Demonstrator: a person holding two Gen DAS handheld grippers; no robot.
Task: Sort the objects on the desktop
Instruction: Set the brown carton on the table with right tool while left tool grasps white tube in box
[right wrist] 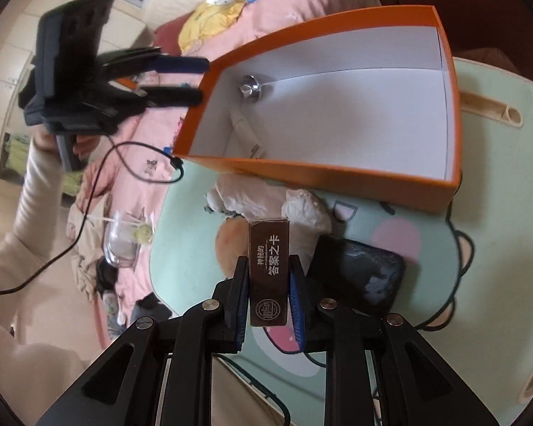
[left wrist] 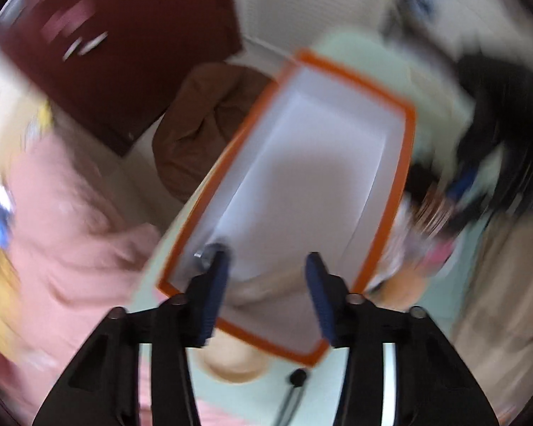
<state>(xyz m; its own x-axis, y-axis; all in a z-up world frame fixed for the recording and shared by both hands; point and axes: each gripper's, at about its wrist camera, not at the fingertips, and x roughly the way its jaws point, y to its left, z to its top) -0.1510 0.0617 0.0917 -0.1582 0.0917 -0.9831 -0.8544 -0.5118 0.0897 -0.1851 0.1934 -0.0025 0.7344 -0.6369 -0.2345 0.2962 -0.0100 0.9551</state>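
Pale green cartoon desk [right wrist: 426, 277] carrying orange box [right wrist: 337, 174]: with right hand-held gripper [right wrist: 268, 285] clamped on brown card box [right wrist: 269, 269] short of it, and left hand-held gripper [left wrist: 266, 284] apart above, best lifted over the near wall, released low inside beside the metal knob [right wrist: 249, 85].

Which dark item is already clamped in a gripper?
The brown card box, upright between the right gripper fingers; the black pouch lies free on the mat.

Left wrist: heavy motion blur | right: sharp, daylit | fisheye edges
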